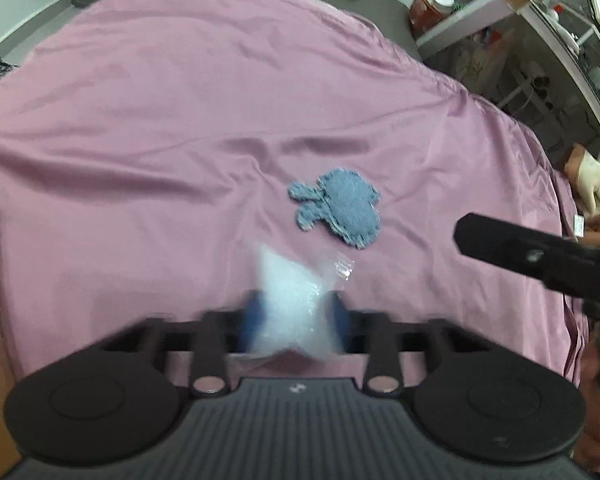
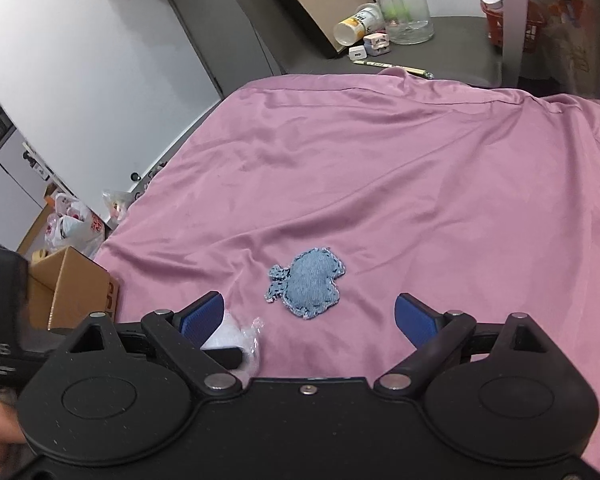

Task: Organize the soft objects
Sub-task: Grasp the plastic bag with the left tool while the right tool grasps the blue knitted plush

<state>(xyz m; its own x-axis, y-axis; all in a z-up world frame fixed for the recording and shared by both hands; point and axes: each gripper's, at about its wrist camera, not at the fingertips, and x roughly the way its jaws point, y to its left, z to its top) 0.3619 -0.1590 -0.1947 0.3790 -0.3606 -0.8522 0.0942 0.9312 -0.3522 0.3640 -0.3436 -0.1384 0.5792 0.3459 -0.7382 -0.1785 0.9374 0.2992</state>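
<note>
- Pink sheet [image 1: 180,120]: wrinkled cloth spread over the whole work surface; it bears both soft things.
- Cardboard box [image 2: 76,284]: open box beside the left edge of the sheet, seen in the right wrist view; possibly the place for sorted items, though this cannot be confirmed.
- Right gripper [image 2: 310,316]: jaws spread wide and holding nothing, poised above the sheet with the denim patch just ahead of the gap between its blue pads [image 2: 414,322].
- Left gripper [image 1: 294,314]: jaws drawn in narrow, pinching the plastic bag; this view is blurred, suggesting motion.
- Denim patch [image 2: 308,282]: flat, frayed blue fabric shape lying free near the sheet's middle, apart from both grippers.
- Plastic bag [image 1: 290,300]: clear pouch of white filling, clamped at its waist.
- Step in hand, as judged: carrying the bag. The next move calls for lowering the right gripper over the thin patch and pinching it without gathering the sheet.
</note>
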